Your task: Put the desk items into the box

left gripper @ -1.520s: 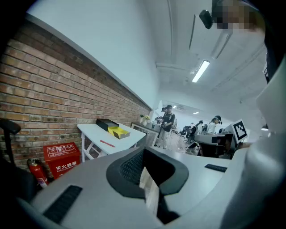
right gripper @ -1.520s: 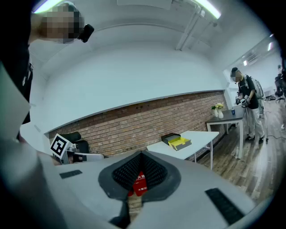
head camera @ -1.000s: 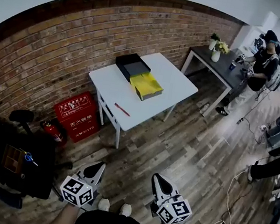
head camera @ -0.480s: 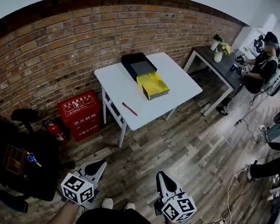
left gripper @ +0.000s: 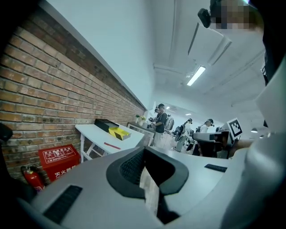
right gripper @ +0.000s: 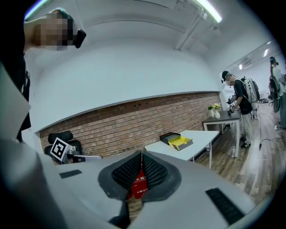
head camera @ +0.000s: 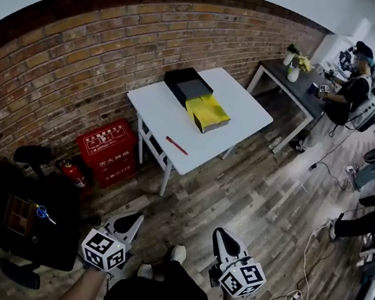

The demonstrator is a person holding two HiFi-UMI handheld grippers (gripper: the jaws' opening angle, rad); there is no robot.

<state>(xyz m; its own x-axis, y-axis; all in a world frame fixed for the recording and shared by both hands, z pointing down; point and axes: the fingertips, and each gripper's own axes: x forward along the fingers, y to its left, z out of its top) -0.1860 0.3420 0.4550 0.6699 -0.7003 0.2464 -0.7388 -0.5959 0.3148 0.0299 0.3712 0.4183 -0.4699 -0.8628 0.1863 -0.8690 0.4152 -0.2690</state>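
So both tongs hang out front, well short of the bench [head camera: 159,109]. The left tongs [head camera: 136,218] are pressed together with nothing between them. The right tongs [head camera: 220,234] are pressed together too, also empty.

Room to move: a wide stretch of bare wooden floor [head camera: 236,197] runs from the tongs up to the bench's near corner, nothing lying on it. The left side is tighter. A black chair [head camera: 2,193] with blue-handled scissors [head camera: 39,211] on it sits near the left tongs. A red crate [head camera: 105,151] and a fire extinguisher [head camera: 71,174] are parked against the brick wall [head camera: 66,68], right by the bench's left legs. Over on the right, cables [head camera: 307,265] trail across the floor. Further back a dark desk [head camera: 291,85] stands with a person [head camera: 353,84] at it, and there's a gap of floor between that desk and the bench.

Task stuff is all on the bench. The black box [head camera: 186,85] sits open at the far side near the wall. The yellow tray [head camera: 208,112] is right up against its near side. The red pen [head camera: 177,145] lies by itself close to the bench's near edge, apart from the tray. All three are well apart from both tongs, straight ahead of them, with the pen nearest. From the head view the pen falls between the two tongs' lines, a bit closer to the left one. In the right gripper view the box and tray show to the right of the tong tips, and in the left gripper view the bench shows to the left of them.
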